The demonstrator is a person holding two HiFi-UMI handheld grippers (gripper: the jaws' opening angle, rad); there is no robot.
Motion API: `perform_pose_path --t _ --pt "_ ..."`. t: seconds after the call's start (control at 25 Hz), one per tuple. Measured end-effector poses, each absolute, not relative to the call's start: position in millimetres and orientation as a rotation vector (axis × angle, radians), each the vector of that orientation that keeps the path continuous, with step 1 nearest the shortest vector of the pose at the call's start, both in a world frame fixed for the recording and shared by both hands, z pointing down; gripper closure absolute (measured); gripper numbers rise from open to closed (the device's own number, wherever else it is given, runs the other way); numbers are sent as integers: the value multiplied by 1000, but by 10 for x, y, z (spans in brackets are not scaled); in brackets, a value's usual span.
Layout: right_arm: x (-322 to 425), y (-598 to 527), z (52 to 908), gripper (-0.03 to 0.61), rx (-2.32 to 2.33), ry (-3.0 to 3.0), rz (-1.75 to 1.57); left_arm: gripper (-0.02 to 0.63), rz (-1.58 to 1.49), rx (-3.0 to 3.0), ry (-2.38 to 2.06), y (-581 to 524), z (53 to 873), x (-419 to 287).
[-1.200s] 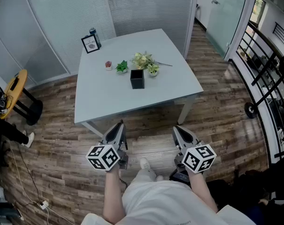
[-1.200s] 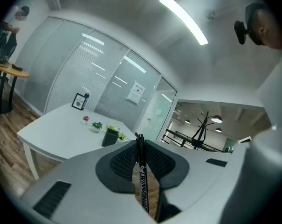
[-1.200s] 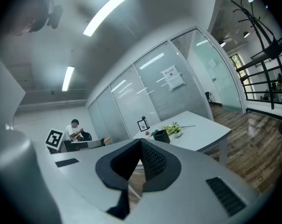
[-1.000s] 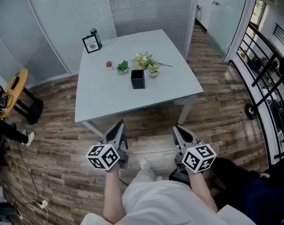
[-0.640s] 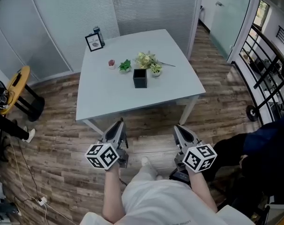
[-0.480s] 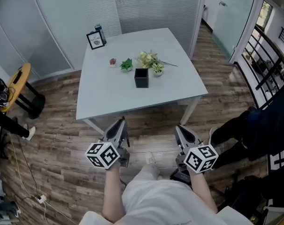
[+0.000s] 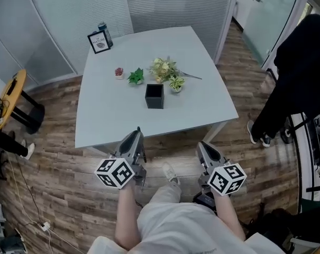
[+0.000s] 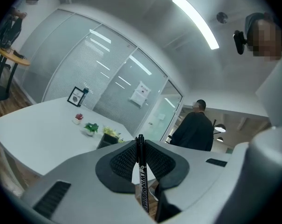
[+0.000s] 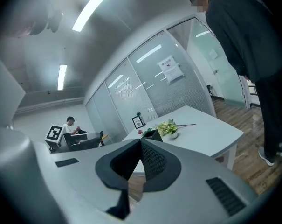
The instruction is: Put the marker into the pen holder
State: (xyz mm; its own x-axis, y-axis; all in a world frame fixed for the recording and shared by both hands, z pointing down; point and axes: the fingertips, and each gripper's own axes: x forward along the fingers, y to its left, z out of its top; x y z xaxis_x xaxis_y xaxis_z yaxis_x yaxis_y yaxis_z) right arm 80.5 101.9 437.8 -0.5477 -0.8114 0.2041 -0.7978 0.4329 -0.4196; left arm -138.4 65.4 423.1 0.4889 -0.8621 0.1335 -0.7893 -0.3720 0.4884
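the left gripper (image 7: 137, 135) is clamped on a black marker (image 8: 141, 169). the marker stands upright between the ribbed pads, its capped end poking just above the jaw tips and its lettered barrel running down toward the camera. the right gripper (image 7: 203, 150) has its jaws pressed together, holding nothing. both grippers are held low in front of the person's body, over the wooden floor (image 7: 54, 163), with the left one's tip reaching the near edge of the white table (image 7: 107, 120) in the head view.

the pen holder (image 7: 154, 96), a black open-topped square box, stands upright near the middle of the table, well apart from the marker. just behind it sits a pale flowering plant (image 7: 161, 66) with a thin stem lying out to the right. a small leafy pot (image 7: 175, 83) is beside the holder's far right corner. a green plant (image 7: 135, 76) and a tiny pot with something red (image 7: 119, 72) are further left. at the far left corner stands a framed picture (image 7: 99, 42) with a dark can (image 7: 102, 28) behind it. a person in dark clothes (image 7: 300, 62) stands on the floor off the table's right side. a yellow-topped stool (image 7: 10, 91) stands at the left.
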Motion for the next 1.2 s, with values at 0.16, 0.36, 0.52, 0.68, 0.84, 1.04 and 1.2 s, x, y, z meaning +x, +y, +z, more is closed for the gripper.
perform_pose_path --t 0.16,0.36,0.52,0.68,0.84,1.04,1.2 --pt "928 298 4388 562 -1503 2622 -787 552 -181 2246 -1341 -116 4213 -1281" --pt "1024 -516 4326 563 -1527 2602 -792 552 -170 2250 -1337 -1003 4167 -1248" --pt "1061 -978 4316 562 -1548 2585 -793 552 -168 2258 -1326 -1494 4163 -1235" --pt "1060 -1298 4321 562 -1555 2569 -798 552 -162 2264 -1320 -1821 4177 -1238" --pt "1015 -1479 4321 562 -1547 2564 -814 552 -159 2271 -1314 -2008 4160 -1243" --pt "948 -1683 4319 562 -1518 2589 -823 552 -155 2287 -1334 -2225 4133 -1232" --pt "893 -1851 4428 561 -1493 2617 -855 552 -136 2272 -1364 -2382 4258 -1271"
